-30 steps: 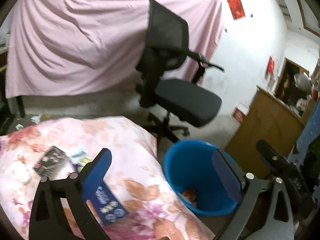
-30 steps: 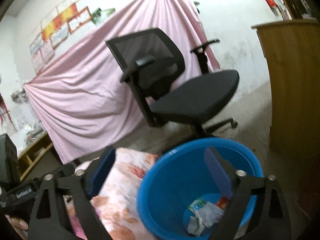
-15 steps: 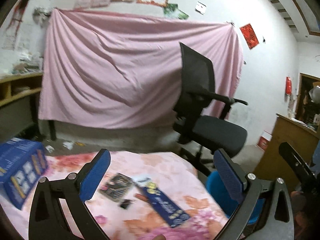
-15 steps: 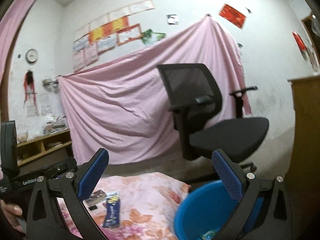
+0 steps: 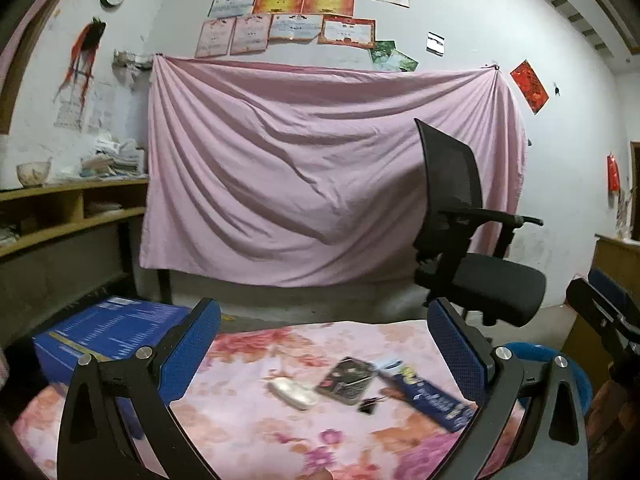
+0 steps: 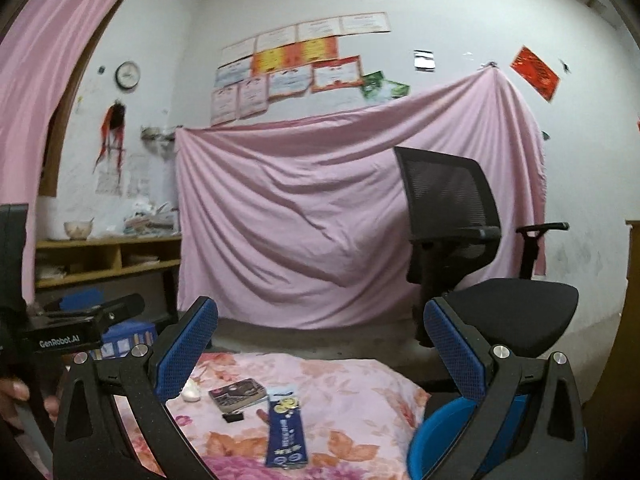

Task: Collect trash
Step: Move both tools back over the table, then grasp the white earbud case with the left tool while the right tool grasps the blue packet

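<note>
The trash left to collect lies in a loose cluster on the floral-clothed surface (image 6: 360,384): a long blue wrapper (image 6: 286,428) with yellow print at its top end, a dark flat packet (image 6: 237,393) just beside it, a small black clip (image 6: 233,417) touching the packet's near edge, and a pale, rounded white piece (image 6: 191,391) a little apart to the left. All four look flat and light; the wrapper lies lengthwise toward the cameras.

A second ago both views looked down into the blue bin (image 6: 444,432), where crumpled wrappers already lay; now both have swung up and back over the surface, and only the bin's rim shows at the lower right. This suggests one drop is finished and the next pickup is beginning.

The left gripper (image 5: 324,354) is spread wide with nothing between its blue pads, hovering above the cluster. The right gripper (image 6: 320,350) is likewise wide open and empty, framing the same items from the bin side. Neither touches anything.

A large blue box (image 5: 108,332) sits at the surface's far left edge. Beyond stand a black office chair (image 6: 480,264), a pink sheet (image 5: 320,176) hung on the wall, and certificates (image 5: 296,16) above it.
</note>
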A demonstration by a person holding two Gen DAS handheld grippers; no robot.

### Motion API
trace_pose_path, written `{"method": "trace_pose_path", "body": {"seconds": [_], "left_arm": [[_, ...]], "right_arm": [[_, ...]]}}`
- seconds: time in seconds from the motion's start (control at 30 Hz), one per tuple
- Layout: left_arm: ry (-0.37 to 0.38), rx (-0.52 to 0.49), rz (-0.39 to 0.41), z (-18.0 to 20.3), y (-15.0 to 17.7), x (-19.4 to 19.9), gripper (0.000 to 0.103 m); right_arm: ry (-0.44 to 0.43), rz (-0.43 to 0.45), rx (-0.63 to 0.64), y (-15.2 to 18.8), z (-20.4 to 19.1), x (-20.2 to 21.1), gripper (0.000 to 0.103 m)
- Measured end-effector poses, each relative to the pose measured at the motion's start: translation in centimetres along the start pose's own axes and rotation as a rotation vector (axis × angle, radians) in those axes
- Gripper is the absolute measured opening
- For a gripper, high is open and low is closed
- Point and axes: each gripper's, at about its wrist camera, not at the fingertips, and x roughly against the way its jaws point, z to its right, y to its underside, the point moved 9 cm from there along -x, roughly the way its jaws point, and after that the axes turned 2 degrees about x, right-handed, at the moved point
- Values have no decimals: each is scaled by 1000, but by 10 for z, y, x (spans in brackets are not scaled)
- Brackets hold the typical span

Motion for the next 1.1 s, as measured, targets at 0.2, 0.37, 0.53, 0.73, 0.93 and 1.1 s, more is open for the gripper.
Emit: {"method": "trace_pose_path", "body": {"seconds": [0.2,0.37,0.53,0.73,0.93,1.1], "left_arm": [[-31,-41,9,-18,14,5,101],[-30,-62,-21,-27,29,-1,101],[-19,-60,-83,-32,44,-17,101],[-5,-56,-209,-33,62,-43,101],[8,-38,-380,-35,86,-74,100],[31,-21,-502,-36,104,-94,85]], "right_arm": [[-30,-50,42,14,-23,-13,103],[-32,-128,57,30,-29,-24,103],[-23,-238,51,51,-27,-38,103],[-14,-340,18,71,-18,-52,103],[-26,-455,-42,92,-10,-65,97],[-19,-626,-97,122,-2,-83,84]]}}
